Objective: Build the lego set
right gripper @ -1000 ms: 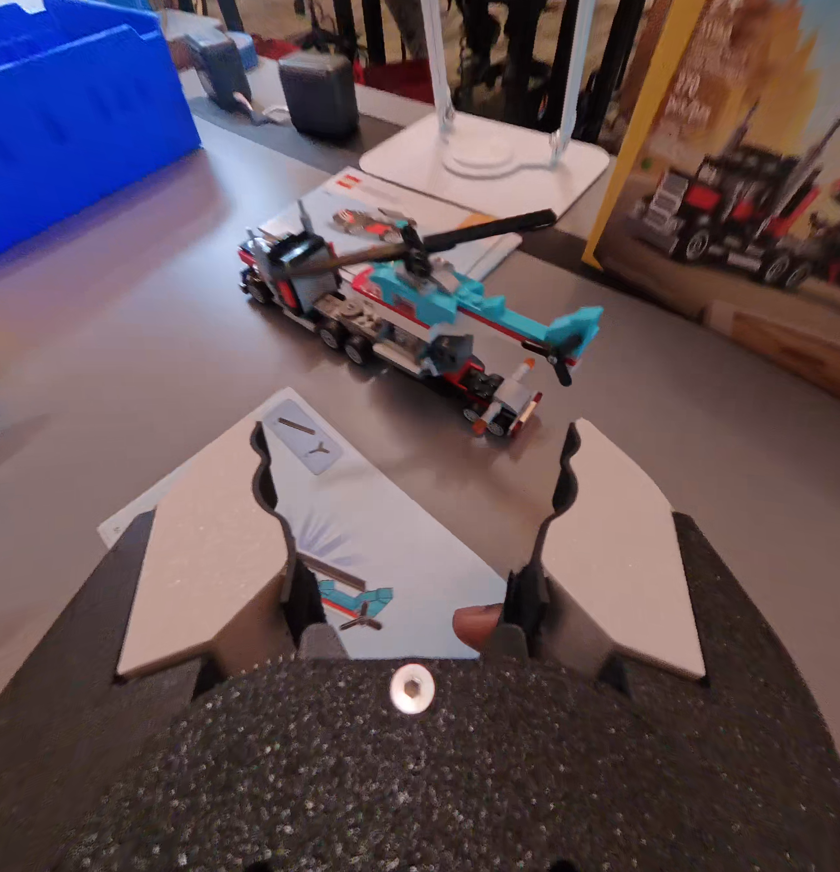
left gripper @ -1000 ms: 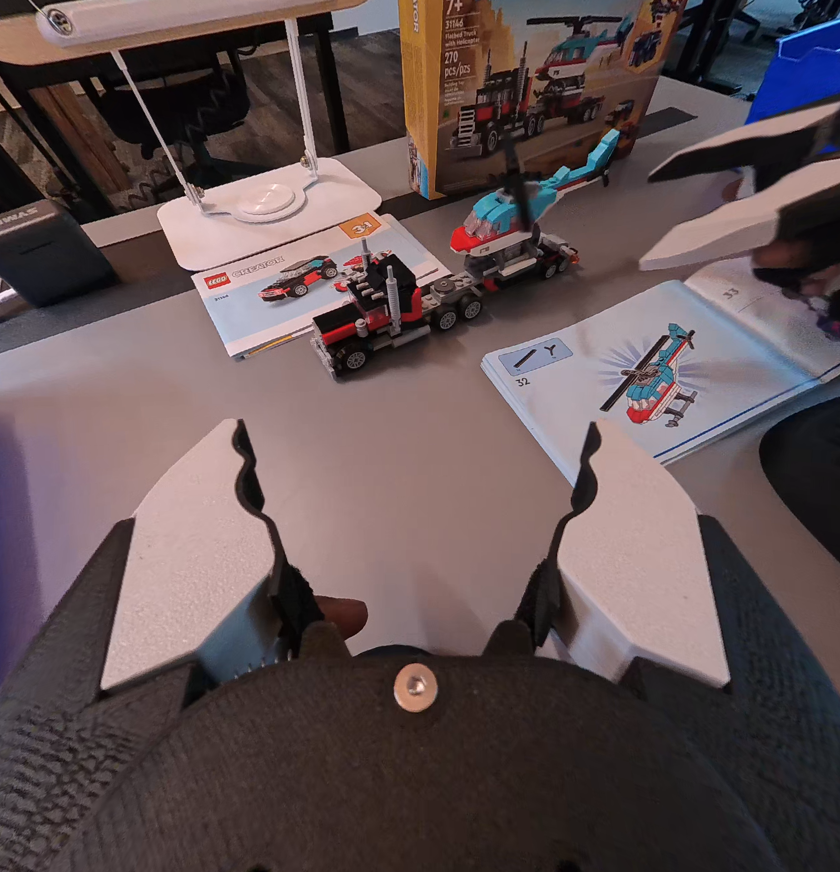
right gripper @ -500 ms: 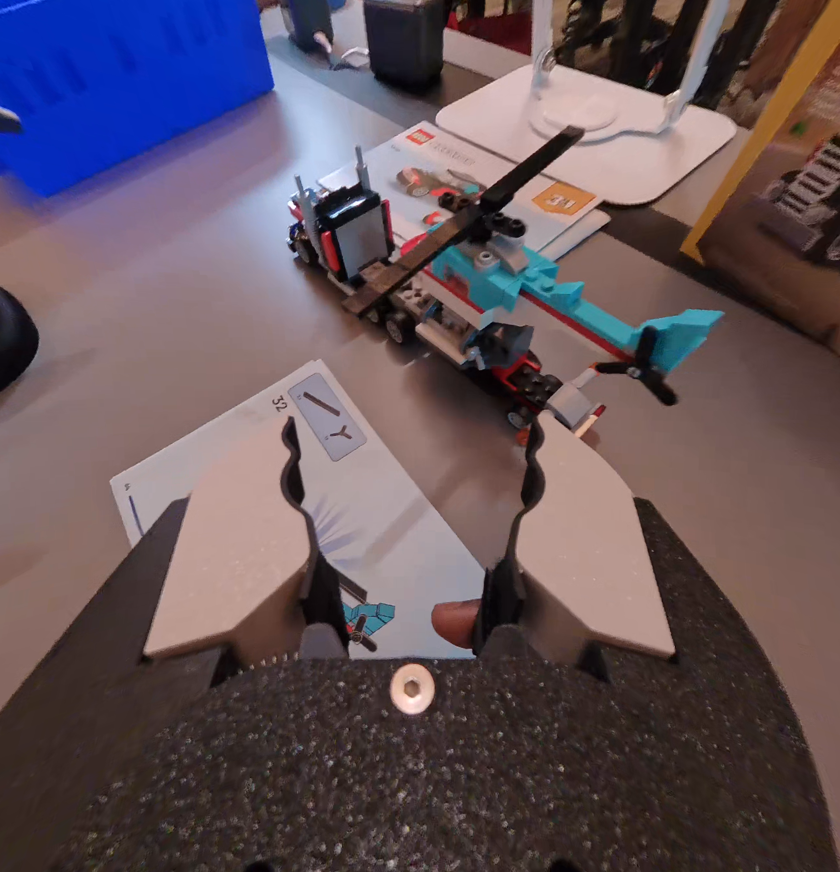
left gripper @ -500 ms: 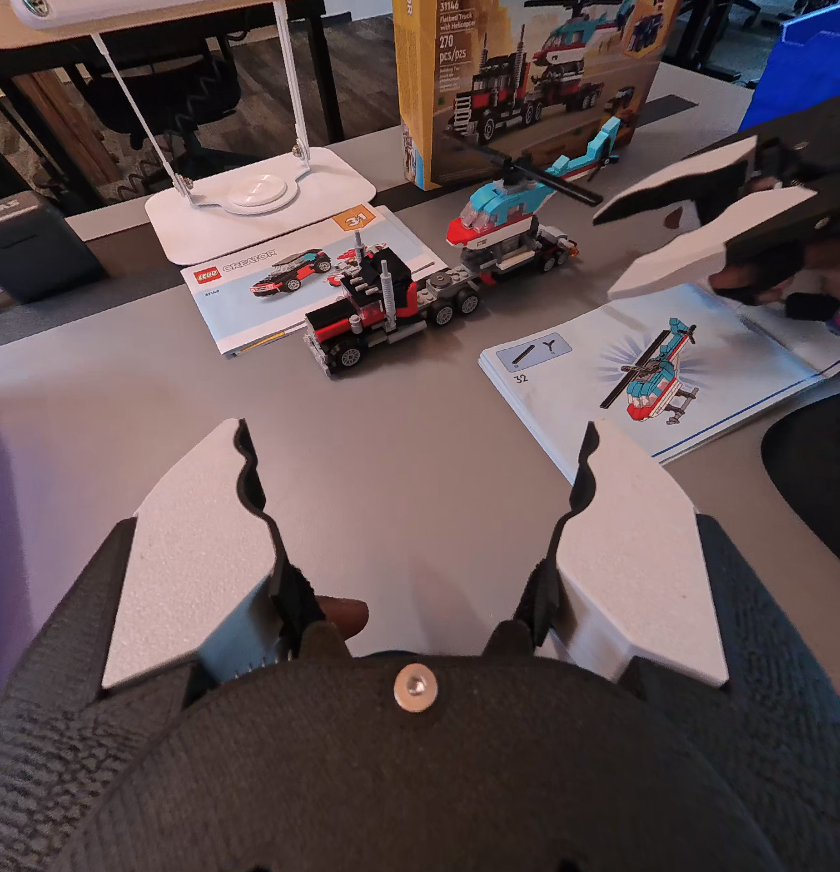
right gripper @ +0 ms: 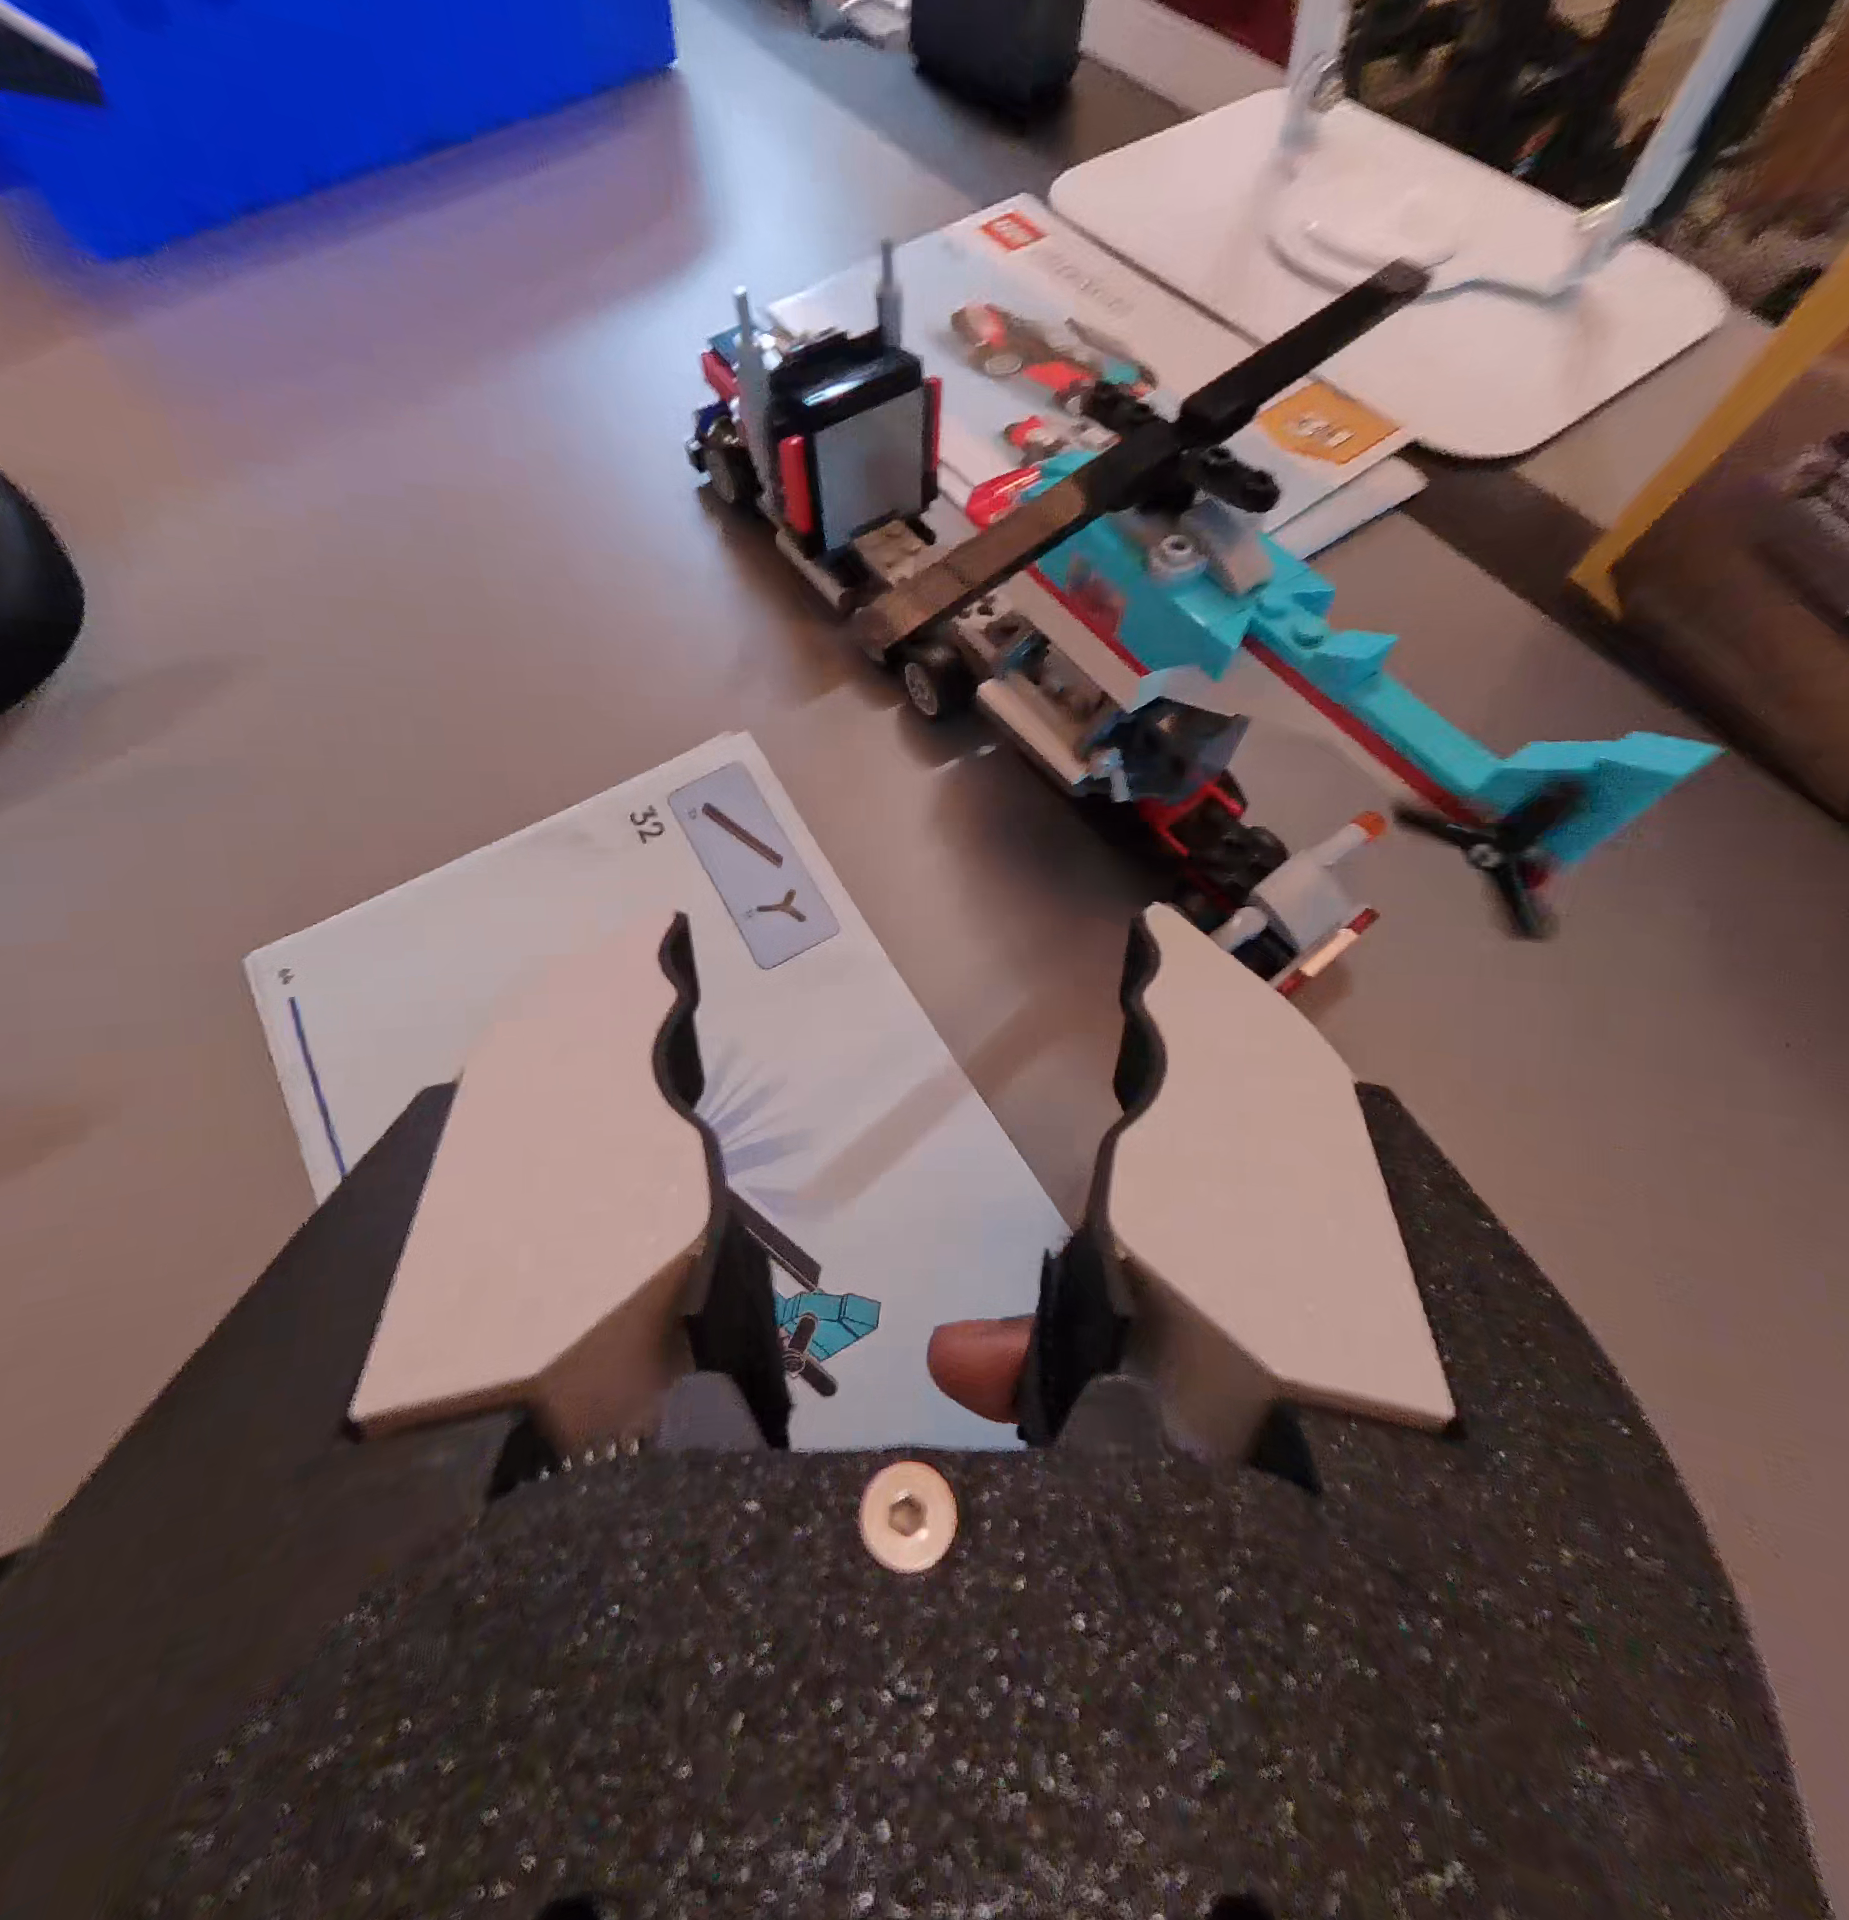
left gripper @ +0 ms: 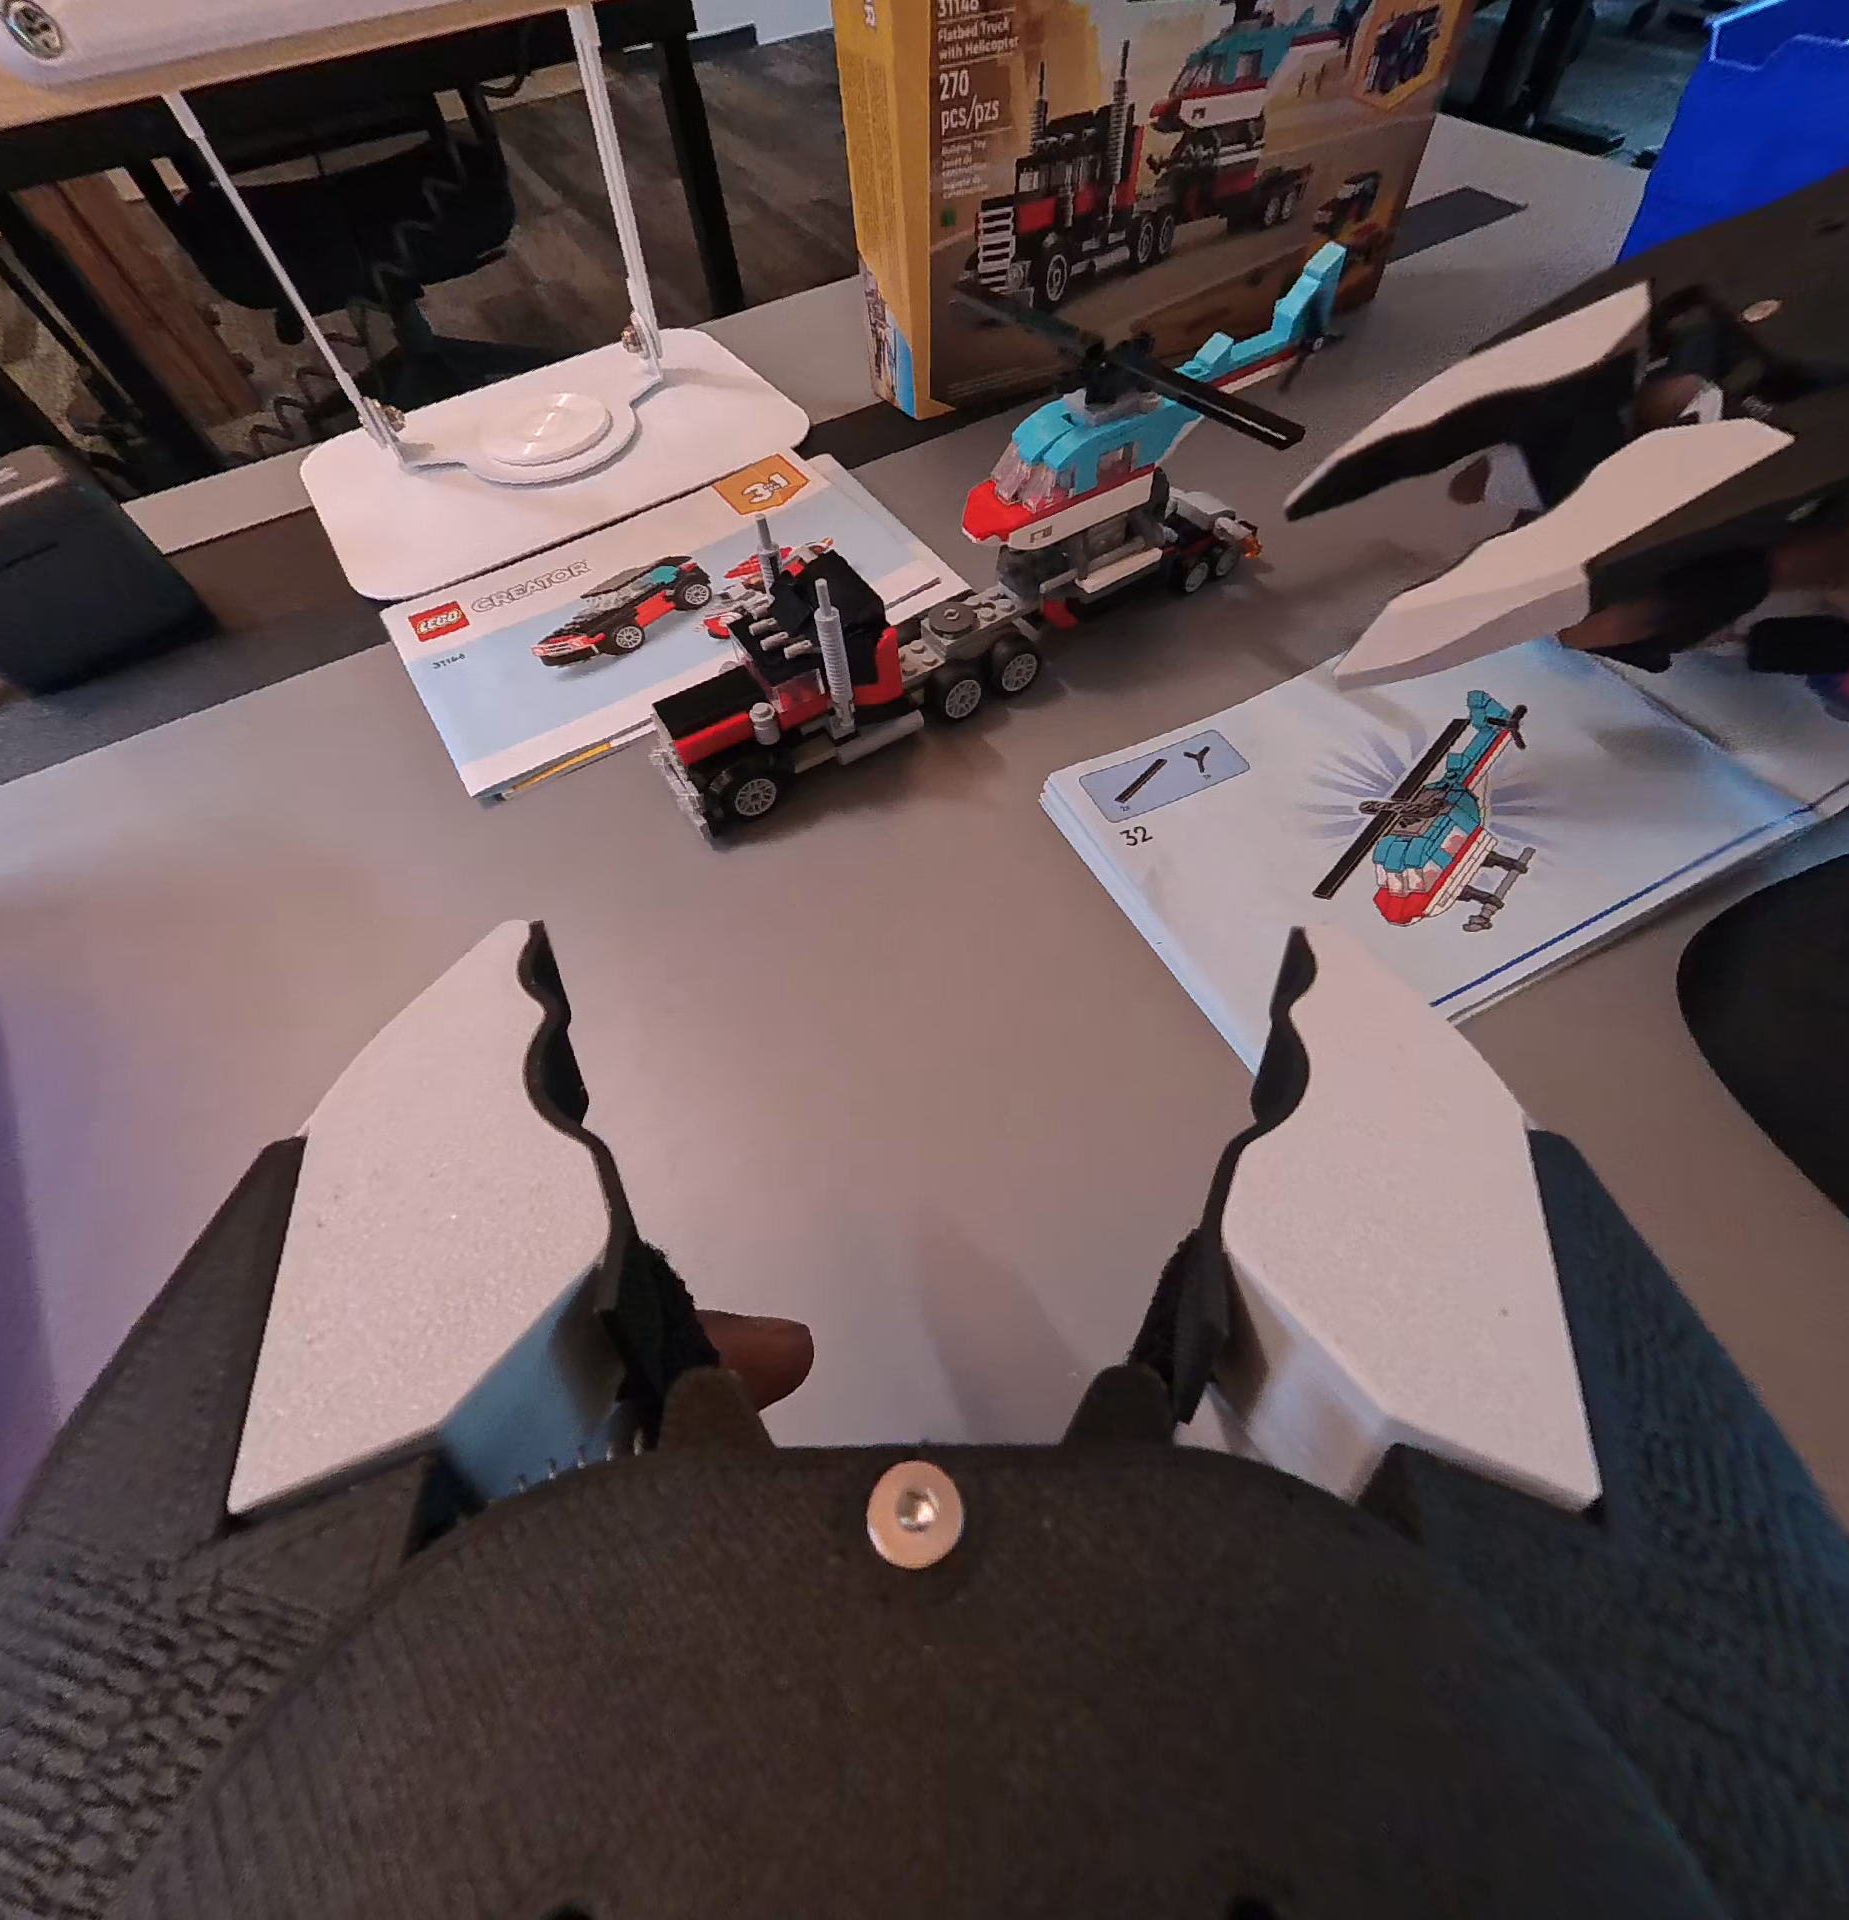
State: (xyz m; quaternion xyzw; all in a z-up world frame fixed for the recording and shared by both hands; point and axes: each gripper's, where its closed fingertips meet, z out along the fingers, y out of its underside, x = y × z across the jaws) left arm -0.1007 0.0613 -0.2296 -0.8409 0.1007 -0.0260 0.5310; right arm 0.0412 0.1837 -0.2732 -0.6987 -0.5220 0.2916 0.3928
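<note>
A black and red lego truck (left gripper: pixel 795 707) stands on the grey table with a flatbed trailer behind it. A teal, white and red lego helicopter (left gripper: pixel 1096 468) sits on the trailer, with a black rotor on top. Both also show in the right wrist view: the truck (right gripper: pixel 826 436) and the helicopter (right gripper: pixel 1263 634). My left gripper (left gripper: pixel 915 945) is open and empty, low over the table, well short of the truck. My right gripper (right gripper: pixel 909 935) is open and empty, over the open instruction booklet (right gripper: pixel 587 935), close to the trailer's rear end. It also shows at the right of the left wrist view (left gripper: pixel 1325 592).
The open booklet (left gripper: pixel 1419 821) lies right of the truck. A closed booklet (left gripper: pixel 587 644) lies behind the truck. The lego box (left gripper: pixel 1128 177) stands behind the helicopter. A white lamp base (left gripper: pixel 546 447) is at the back left. A blue bin (right gripper: pixel 307 94) is at the far side. The helicopter (right gripper: pixel 1263 634) is closer to my right gripper, around 5 cm from its tips; the left tips are 20 cm off.
My right gripper has moved closer to the trailer's rear and its jaws have narrowed somewhat. The helicopter's rotor has turned. My left gripper has hardly moved.
</note>
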